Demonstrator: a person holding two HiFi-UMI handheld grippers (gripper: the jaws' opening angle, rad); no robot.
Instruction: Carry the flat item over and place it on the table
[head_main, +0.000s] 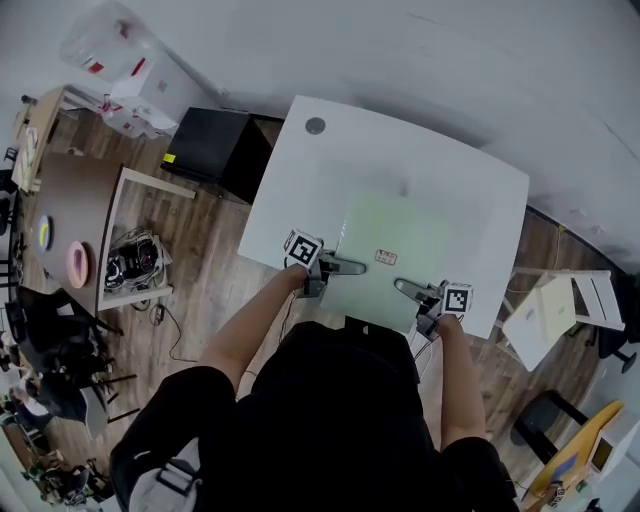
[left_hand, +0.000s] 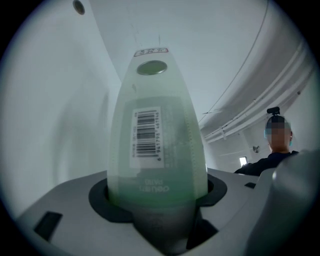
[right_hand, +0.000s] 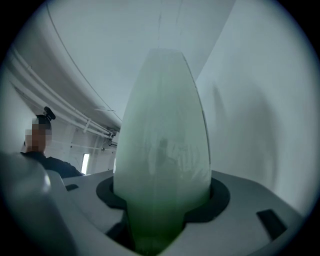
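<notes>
The table (head_main: 450, 170) lies bare beyond the green sheet (head_main: 400, 225).

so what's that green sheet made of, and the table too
The sheet looks like thin translucent plastic, pale green with a frosted matte finish: in the left gripper view, print reads mirrored through it. The table looks like smooth white laminate or painted board, faintly glossy; the pictures do not settle which.

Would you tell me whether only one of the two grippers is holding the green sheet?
No, the left gripper and the right gripper each clamp the near edge of the green sheet.
</notes>
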